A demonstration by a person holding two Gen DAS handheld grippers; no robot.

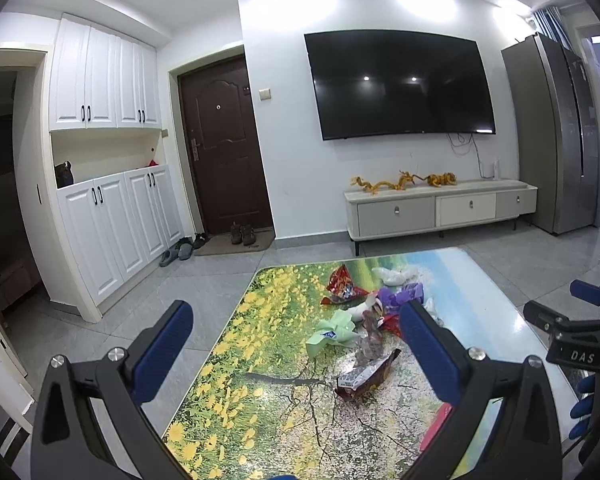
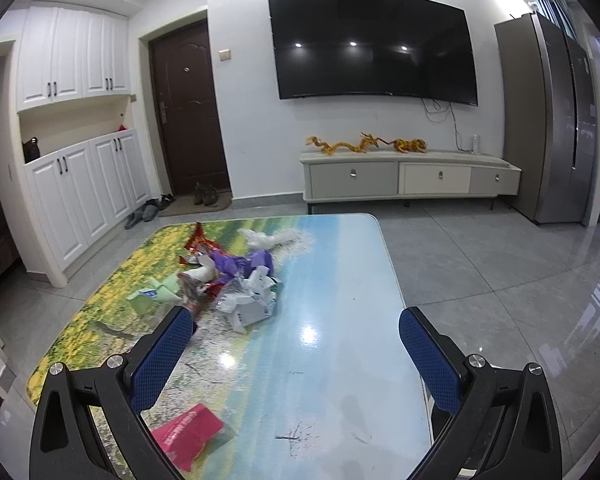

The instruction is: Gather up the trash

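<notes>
A pile of trash lies on the low table with a flower and sky print. It holds a brown snack wrapper, a green tissue pack, a red wrapper, purple plastic and white crumpled bags. A pink packet lies near the front. My left gripper is open above the table, with the pile between its fingers. My right gripper is open and empty over the table's right half; it also shows in the left wrist view.
A TV cabinet stands under a wall TV. A grey fridge is at the right. White cupboards and a brown door with shoes are at the left. Grey tile floor surrounds the table.
</notes>
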